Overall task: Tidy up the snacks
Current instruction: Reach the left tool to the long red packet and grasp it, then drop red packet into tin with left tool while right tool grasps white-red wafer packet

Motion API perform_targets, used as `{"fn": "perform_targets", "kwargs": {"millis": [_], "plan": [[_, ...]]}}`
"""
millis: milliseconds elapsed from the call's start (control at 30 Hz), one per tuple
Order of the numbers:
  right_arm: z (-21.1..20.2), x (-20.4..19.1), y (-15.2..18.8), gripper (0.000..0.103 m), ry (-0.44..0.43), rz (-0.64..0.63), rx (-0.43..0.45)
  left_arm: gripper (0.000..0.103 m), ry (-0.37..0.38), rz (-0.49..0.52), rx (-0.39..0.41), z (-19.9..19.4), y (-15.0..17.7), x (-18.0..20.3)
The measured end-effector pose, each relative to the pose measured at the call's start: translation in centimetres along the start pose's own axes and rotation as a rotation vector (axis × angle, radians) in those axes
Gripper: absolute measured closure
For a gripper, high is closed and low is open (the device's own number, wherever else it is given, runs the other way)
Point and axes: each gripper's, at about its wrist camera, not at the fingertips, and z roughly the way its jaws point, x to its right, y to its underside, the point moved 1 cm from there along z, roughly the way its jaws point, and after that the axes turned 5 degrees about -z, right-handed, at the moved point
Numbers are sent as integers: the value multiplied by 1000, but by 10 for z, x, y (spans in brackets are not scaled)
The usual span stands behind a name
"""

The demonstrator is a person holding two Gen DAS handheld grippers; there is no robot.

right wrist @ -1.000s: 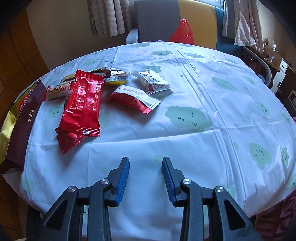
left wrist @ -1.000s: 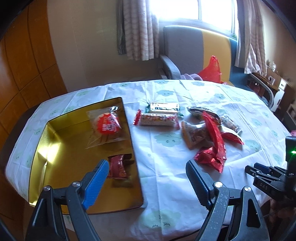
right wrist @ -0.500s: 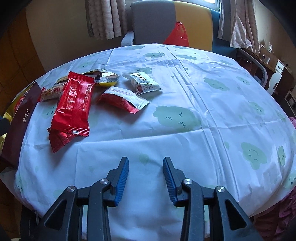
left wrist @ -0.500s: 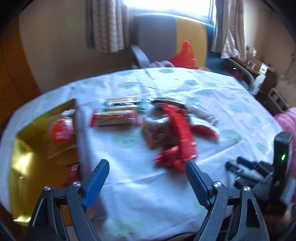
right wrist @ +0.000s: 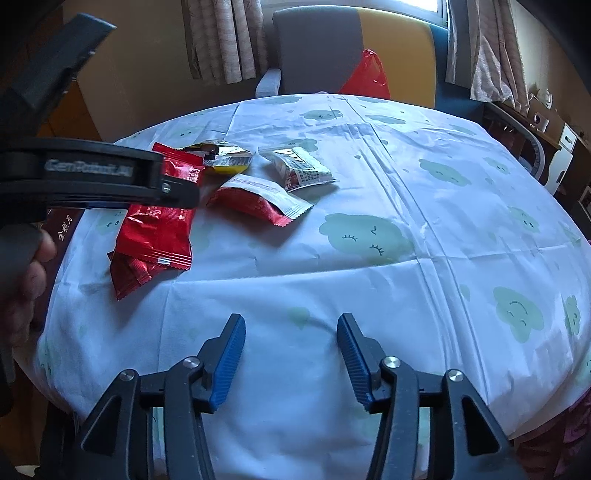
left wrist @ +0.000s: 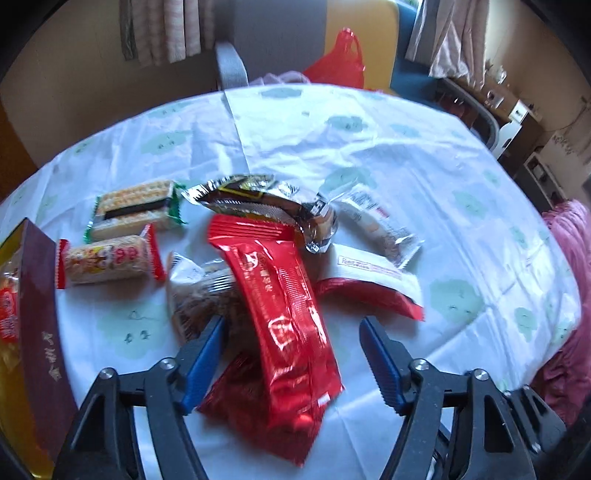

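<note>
A long red packet (left wrist: 280, 306) lies on top of the snack pile on the cloud-print tablecloth (left wrist: 369, 147). My left gripper (left wrist: 293, 350) hangs over it, jaws closing. The packet is between them, but neither pad touches it. Under it are a second red packet (left wrist: 243, 402) and a brown clear packet (left wrist: 199, 295). Around them lie a red-and-white packet (left wrist: 369, 284), a silver-black packet (left wrist: 258, 203) and two cracker packs (left wrist: 107, 258). The gold box's maroon wall (left wrist: 37, 314) is at the left edge. My right gripper (right wrist: 291, 332) is opening over bare cloth, holding nothing.
A grey-and-yellow armchair (left wrist: 280, 33) with a red plastic bag (left wrist: 341, 59) stands behind the table. Pink fabric (left wrist: 569, 295) is at the table's right edge. In the right wrist view, the left gripper's black body (right wrist: 103, 181) and a hand (right wrist: 26, 280) fill the left side.
My left gripper has swung right from above the gold box to above the snack pile, come lower, and narrowed its jaws. The right gripper stayed put and its jaws widened.
</note>
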Motion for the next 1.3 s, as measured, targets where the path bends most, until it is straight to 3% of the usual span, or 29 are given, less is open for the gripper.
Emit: {"fn": "perform_targets", "kwargs": {"millis": [33, 67, 100, 200, 267, 367, 767, 833, 1100, 1300], "plan": [[0, 1, 0, 50, -4, -2, 1, 37, -18, 6, 6, 4, -1, 1], [0, 1, 0, 50, -9, -1, 3, 60, -29, 15, 12, 7, -1, 1], [-1, 2, 1, 50, -13, -2, 5, 68, -3, 8, -5, 10, 0, -1], [-2, 5, 0, 50, -47, -7, 2, 81, 61, -22, 19, 1, 5, -11], [-4, 11, -2, 58, -92, 15, 1, 88, 90, -9, 45, -13, 11, -13], [-8, 20, -11, 60, -140, 47, 7, 88, 118, 11, 95, -35, 21, -19], [1, 19, -82, 62, -113, -37, 26, 88, 269, -12, 211, -100, 59, -52], [3, 16, -94, 62, -144, -53, 24, 88, 275, -25, 233, -110, 61, -58], [32, -33, -117, 58, -178, -365, -53, 88, 265, -126, 295, -147, 75, -104], [74, -51, -121, 55, -144, -534, -167, 88, 194, -281, 344, -175, 92, -170]]}}
